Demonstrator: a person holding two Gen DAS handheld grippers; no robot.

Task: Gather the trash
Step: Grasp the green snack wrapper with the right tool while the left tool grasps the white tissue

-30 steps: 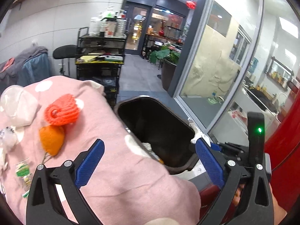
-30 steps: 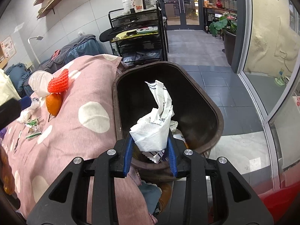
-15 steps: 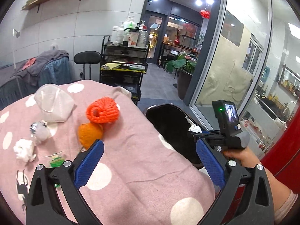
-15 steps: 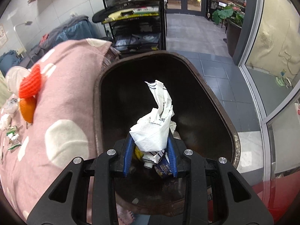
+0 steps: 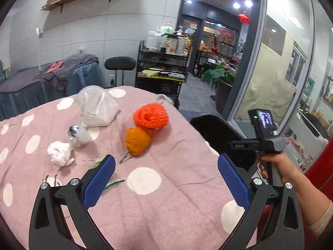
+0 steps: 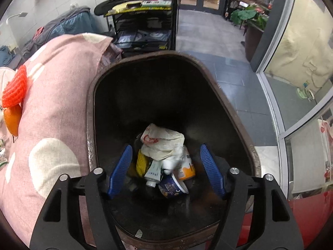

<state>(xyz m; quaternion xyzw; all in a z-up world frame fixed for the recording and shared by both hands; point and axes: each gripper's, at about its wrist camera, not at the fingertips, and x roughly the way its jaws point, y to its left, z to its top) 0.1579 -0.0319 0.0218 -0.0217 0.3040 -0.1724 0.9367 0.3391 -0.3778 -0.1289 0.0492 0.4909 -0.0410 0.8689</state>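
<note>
My right gripper (image 6: 166,168) is open and empty above the dark trash bin (image 6: 235,112). A crumpled white wrapper (image 6: 162,143) lies in the bin on top of a tube, a cup and other trash. My left gripper (image 5: 164,181) is open and empty above the pink dotted tablecloth (image 5: 166,208). On the cloth lie an orange foam net (image 5: 150,115), an orange peel (image 5: 137,140), a white tissue wad (image 5: 59,153), a clear plastic bag (image 5: 97,109), a foil scrap (image 5: 78,133) and small green wrappers (image 5: 112,182). The right gripper's handle (image 5: 264,137) shows over the bin.
A black wire cart (image 5: 160,70) and a stool (image 5: 119,63) stand behind the table. A glass wall (image 5: 276,73) runs along the right. The bin (image 5: 214,131) sits off the table's right edge. A red surface (image 6: 312,218) is at the lower right.
My right gripper opened and dropped the white wrapper into the bin. My left gripper swung left and up, from the bin toward the trash on the cloth.
</note>
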